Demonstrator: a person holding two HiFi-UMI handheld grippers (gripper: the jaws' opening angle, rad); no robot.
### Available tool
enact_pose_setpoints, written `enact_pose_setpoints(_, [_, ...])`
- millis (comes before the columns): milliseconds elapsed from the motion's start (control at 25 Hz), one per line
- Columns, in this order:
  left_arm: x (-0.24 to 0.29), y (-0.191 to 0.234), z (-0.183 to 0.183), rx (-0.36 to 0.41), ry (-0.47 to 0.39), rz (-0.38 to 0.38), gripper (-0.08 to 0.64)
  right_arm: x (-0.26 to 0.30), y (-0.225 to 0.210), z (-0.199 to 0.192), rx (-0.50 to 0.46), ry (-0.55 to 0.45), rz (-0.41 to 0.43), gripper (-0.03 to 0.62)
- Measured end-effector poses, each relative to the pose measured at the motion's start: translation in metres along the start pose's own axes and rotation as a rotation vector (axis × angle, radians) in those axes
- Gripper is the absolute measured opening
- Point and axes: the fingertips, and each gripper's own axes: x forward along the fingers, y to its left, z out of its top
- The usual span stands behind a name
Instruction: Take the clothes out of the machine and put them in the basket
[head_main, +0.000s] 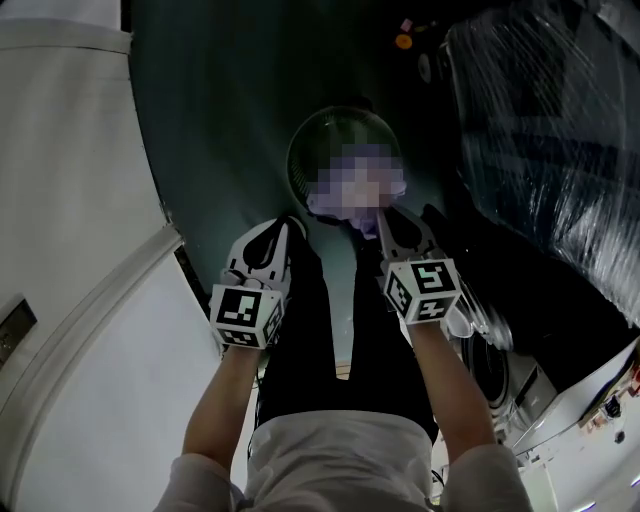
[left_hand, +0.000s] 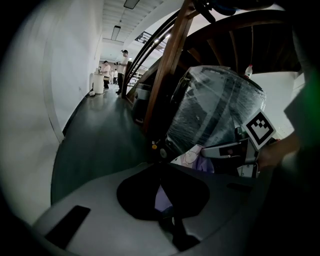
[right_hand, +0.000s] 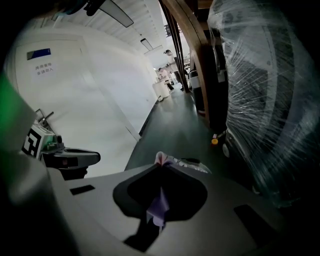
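A round green basket stands on the dark floor straight below me. Over its near side hangs a lilac garment, stretched between both grippers. My left gripper is shut on one end; lilac cloth shows pinched between its jaws. My right gripper is shut on the other end, with a fold of cloth in its jaws and more bunched past the tips. In the left gripper view the right gripper is close at the right, holding the garment.
A large plastic-wrapped bulk fills the right side. The washing machine is at the lower right beside my leg. A white wall and door run along the left. A small orange object lies on the floor beyond the basket. People stand far down the corridor.
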Motion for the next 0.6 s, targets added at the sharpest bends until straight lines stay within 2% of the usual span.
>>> enact_pose_setpoints(320, [0.044,0.021,-0.051,-0.027,0.061,0.001,0.020,0.046,-0.024,-0.040,0.015,0.056,-0.014,0.023])
enact_pose_setpoints(600, [0.074,0.033,-0.079,-0.063,0.121,-0.002,0.020,0.077,-0.039,-0.074,0.003,0.148,-0.040,0.023])
